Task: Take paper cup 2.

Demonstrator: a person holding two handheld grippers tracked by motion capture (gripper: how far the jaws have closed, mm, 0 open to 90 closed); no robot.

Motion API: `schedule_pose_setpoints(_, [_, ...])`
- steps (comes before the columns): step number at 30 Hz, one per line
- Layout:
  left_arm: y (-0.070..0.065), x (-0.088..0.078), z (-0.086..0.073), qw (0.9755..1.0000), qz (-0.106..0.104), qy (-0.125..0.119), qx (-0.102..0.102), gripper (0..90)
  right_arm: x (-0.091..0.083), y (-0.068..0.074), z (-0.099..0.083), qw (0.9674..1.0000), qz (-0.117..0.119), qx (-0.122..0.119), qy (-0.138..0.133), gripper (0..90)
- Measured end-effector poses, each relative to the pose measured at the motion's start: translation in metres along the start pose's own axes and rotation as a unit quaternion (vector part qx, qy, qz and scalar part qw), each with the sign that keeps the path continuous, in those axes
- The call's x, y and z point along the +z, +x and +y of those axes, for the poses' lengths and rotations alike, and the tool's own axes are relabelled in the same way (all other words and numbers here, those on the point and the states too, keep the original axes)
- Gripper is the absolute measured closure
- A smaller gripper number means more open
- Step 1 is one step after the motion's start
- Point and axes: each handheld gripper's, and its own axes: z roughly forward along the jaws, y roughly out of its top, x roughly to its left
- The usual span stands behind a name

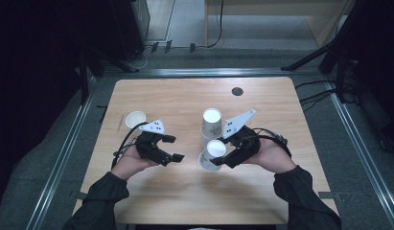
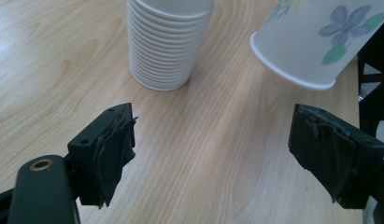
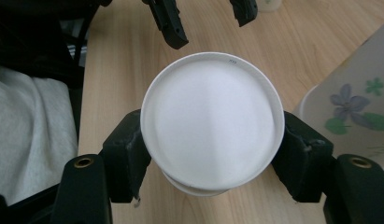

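Note:
My right gripper [image 1: 216, 156] is shut on a white paper cup [image 1: 213, 154], gripped across its sides near the base. The cup is upside down and tilted, its rim just over the wooden table [image 1: 175, 96]. In the right gripper view the cup's round base [image 3: 212, 121] faces the camera between the two pads. Just behind it stands an upside-down stack of flower-printed cups [image 1: 211, 122], ribbed with rims in the left gripper view [image 2: 166, 42]. My left gripper [image 1: 174, 148] hovers open to the left, jaws wide [image 2: 213, 154], nothing between them.
A single upright cup [image 1: 135, 118] stands at the table's left, behind my left hand. A dark round hole [image 1: 237, 91] lies near the far edge. White cloth [image 3: 31, 135] hangs beside the table's near edge. Bare wood stretches in front of both hands.

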Motion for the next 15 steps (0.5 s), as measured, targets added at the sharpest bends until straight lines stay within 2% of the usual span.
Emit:
schedule_pose_setpoints(3, [0.0, 0.003, 0.001, 1.0, -0.004, 0.004, 0.003, 14.6, 0.009, -0.002, -0.008, 1.0, -0.003, 0.0, 0.001, 33.9])
schedule_pose_setpoints(8, [-0.001, 0.007, 0.002, 0.9999, -0.011, 0.001, 0.004, 14.7, 0.022, -0.005, -0.017, 0.9997, 0.009, 0.019, -0.009, 34.0])
schedule_pose_setpoints(15, [-0.004, 0.017, 0.006, 0.9995, -0.031, -0.001, 0.006, 14.7, 0.028, -0.006, -0.018, 0.9998, 0.008, 0.016, -0.008, 34.0])
